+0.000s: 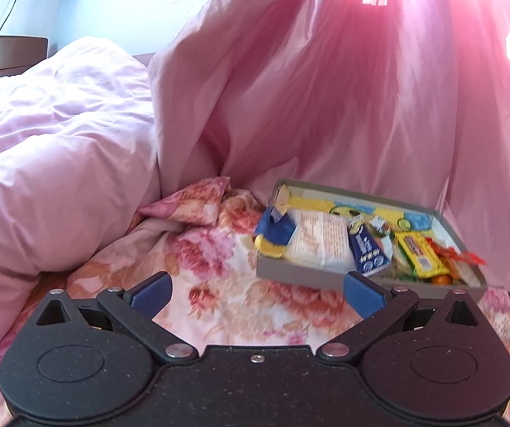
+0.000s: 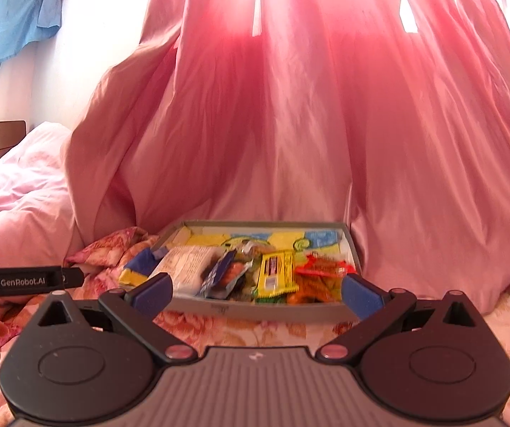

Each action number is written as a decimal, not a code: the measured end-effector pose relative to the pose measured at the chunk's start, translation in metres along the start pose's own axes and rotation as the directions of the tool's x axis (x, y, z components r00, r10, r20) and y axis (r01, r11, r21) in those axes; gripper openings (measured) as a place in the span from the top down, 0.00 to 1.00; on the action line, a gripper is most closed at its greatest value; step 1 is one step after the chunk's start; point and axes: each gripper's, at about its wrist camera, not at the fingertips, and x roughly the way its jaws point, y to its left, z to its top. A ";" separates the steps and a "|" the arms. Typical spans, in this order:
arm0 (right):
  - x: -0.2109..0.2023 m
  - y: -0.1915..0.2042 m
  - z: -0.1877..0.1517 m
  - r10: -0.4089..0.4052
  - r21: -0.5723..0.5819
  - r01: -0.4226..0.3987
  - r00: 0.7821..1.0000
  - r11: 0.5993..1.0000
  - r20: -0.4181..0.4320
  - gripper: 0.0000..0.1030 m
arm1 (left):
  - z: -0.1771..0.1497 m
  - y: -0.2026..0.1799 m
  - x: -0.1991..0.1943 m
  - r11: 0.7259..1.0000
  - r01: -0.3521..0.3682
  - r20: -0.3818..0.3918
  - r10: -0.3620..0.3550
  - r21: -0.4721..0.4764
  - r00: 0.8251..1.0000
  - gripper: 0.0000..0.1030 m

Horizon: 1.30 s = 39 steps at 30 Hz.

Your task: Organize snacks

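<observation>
Pink curtain (image 2: 308, 124) hung beyond our tongs. Floral bedspread (image 1: 255, 313) lay beneath. Grey box (image 2: 255, 307) sat ahead, snack packets (image 2: 276, 272) heaped inside. We held left gripper (image 1: 257, 290) and right gripper (image 2: 257, 290) spread wide, both empty.

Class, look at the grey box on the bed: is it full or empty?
Full. The box is open-topped, and packets crowd its floor: a white one, a yellow one, orange ones.

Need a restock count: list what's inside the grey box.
Grey box holds a white packet, dark blue sachet, yellow bar and red-orange wrappers. Anything beneath them is hidden.
</observation>
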 end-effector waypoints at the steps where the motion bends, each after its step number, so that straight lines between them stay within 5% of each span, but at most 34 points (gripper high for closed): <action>1: -0.002 0.001 -0.002 0.000 0.002 0.000 1.000 1.000 -0.004 0.00 | -0.003 0.002 -0.002 1.000 -0.002 -0.004 0.002 0.005 1.000 0.01; 20: -0.030 0.022 -0.054 -0.031 -0.017 0.029 0.996 0.999 -0.085 0.00 | -0.051 0.020 -0.027 0.998 -0.002 -0.044 0.005 0.059 0.999 0.01; 39: -0.030 0.023 -0.062 -0.059 -0.008 0.058 0.993 0.998 -0.103 0.00 | -0.062 0.021 -0.024 0.997 0.010 -0.062 -0.006 0.071 0.998 0.01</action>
